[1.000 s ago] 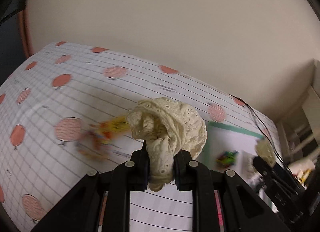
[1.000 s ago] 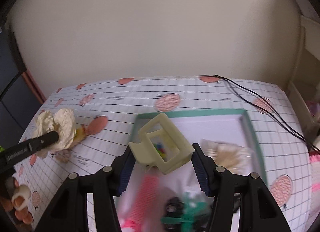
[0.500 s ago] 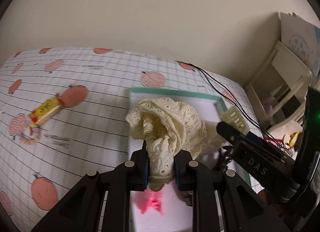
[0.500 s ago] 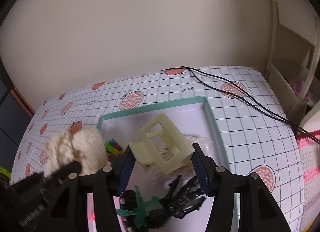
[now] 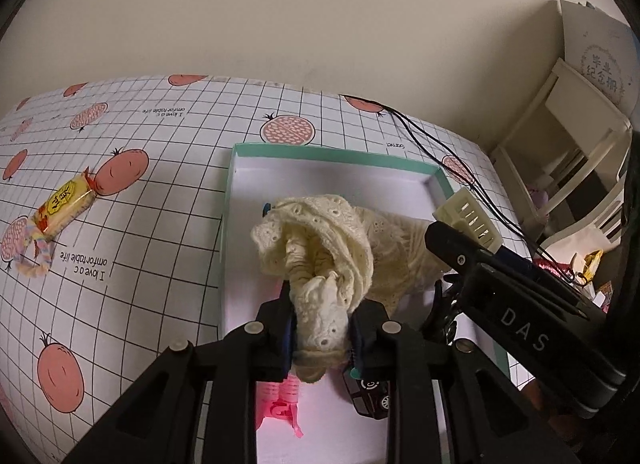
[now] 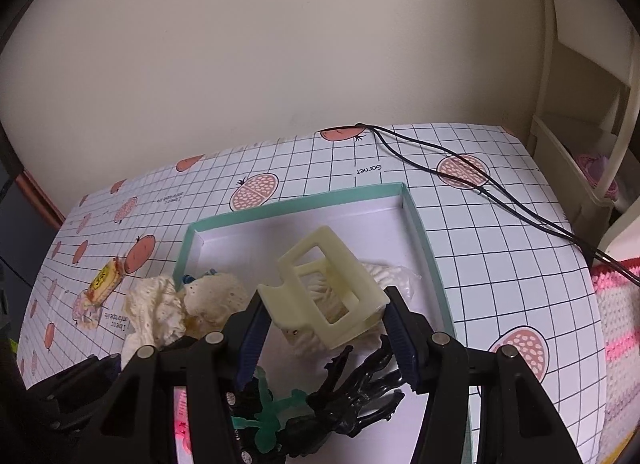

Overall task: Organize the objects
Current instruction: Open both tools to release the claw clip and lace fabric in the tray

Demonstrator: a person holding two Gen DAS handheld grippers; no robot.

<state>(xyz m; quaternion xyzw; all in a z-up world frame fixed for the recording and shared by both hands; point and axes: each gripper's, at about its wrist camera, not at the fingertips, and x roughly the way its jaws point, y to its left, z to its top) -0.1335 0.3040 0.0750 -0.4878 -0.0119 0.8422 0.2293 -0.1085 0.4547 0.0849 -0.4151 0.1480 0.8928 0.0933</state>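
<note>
My left gripper (image 5: 320, 328) is shut on a cream lace scrunchie (image 5: 320, 236), held above the teal-rimmed white box (image 5: 328, 154). My right gripper (image 6: 324, 324) is shut on a cream hair claw clip (image 6: 326, 292), also over the box (image 6: 296, 206). In the box lie another cream lace piece (image 5: 404, 252), a pink clip (image 5: 280, 404), a black claw clip (image 6: 360, 388), a green clip (image 6: 272, 420) and a small toy car (image 5: 370, 398). The scrunchie (image 6: 168, 304) shows left of the right gripper.
On the pomegranate-print cloth (image 5: 120, 264) left of the box lie a yellow candy (image 5: 66, 204) and a pastel hair tie (image 5: 34, 252). Black cables (image 6: 460, 180) cross the table's far right. A cream shelf unit (image 6: 580, 112) stands at the right edge.
My left gripper has carried the scrunchie rightward from the open cloth to above the box. The right gripper with the claw clip has shifted a little over the box's contents.
</note>
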